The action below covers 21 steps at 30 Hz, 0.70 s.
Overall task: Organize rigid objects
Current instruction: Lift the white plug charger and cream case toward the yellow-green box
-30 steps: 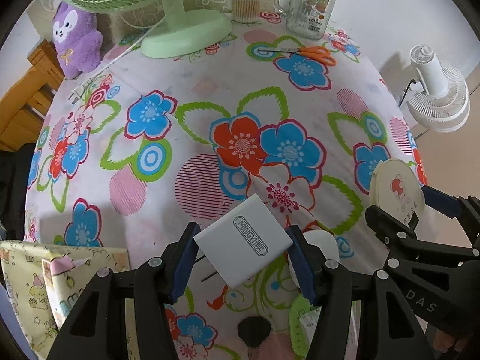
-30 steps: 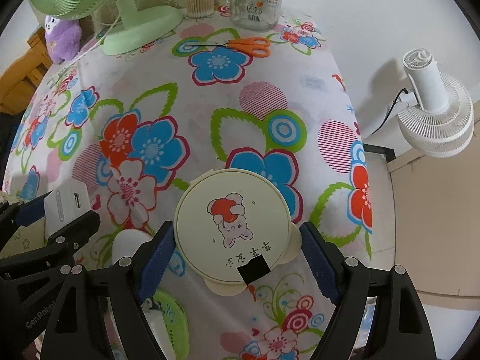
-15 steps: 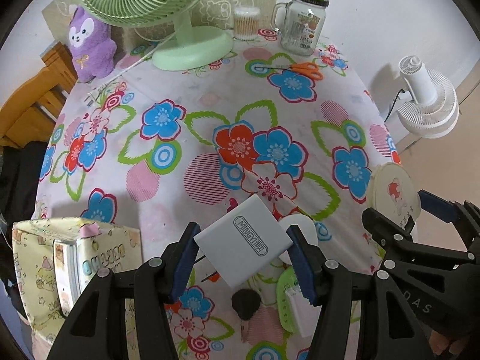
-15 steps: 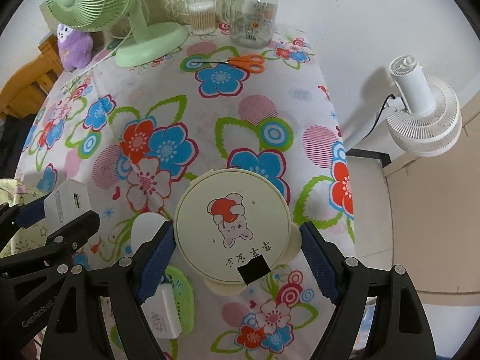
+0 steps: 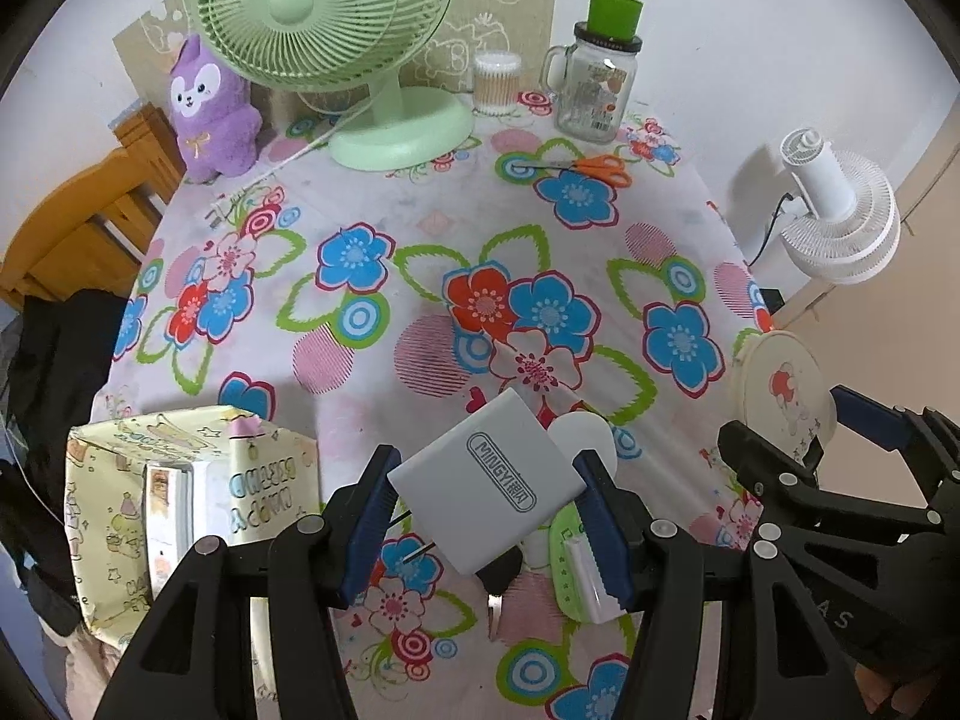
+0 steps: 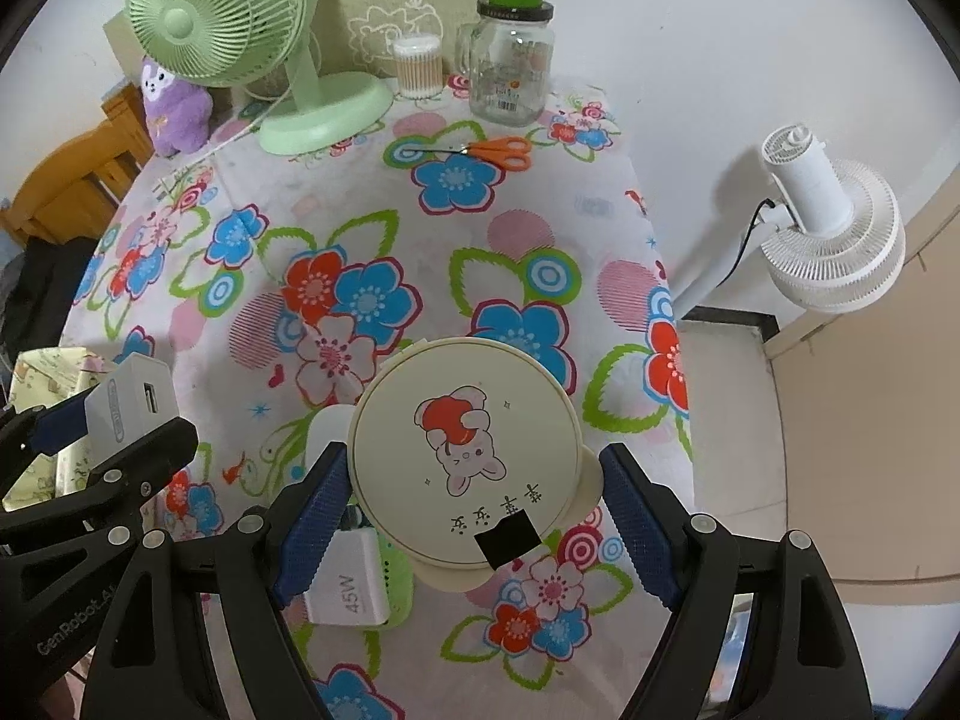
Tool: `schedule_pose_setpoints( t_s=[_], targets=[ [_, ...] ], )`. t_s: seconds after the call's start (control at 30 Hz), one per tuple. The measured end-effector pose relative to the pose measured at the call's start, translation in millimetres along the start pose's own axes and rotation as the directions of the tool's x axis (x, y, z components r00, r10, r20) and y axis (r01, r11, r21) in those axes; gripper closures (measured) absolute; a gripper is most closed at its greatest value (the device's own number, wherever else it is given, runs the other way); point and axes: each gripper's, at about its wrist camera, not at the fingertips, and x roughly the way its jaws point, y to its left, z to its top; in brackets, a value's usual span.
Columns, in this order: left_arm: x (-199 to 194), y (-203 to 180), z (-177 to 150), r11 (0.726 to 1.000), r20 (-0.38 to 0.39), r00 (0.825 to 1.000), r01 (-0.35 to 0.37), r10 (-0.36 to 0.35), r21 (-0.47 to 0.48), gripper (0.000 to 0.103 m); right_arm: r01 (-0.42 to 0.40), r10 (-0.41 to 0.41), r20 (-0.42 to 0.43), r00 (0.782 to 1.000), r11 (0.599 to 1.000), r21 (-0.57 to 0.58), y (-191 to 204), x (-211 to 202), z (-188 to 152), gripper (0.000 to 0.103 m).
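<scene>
Both cameras look down from high up, side by side — both see the green fan (image 5: 324, 12) (image 6: 219, 12) far across.

Even soft indoor light, sharp focus, fisheye bending, dark corners

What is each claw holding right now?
Left gripper: closed on a white charger.
Right gripper: closed on a round cream box.
</scene>
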Motion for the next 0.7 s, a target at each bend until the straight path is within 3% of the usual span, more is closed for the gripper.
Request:
schedule_pose_setpoints(
  t_s=[0.7],
  targets=[
    [-43,19,-26,0.999,0.027,1.000,0.000,-0.001,0.033,0.042,-0.015,0.014,0.025,1.000,1.000,0.015,24,-49,-20,0.019]
  ],
)
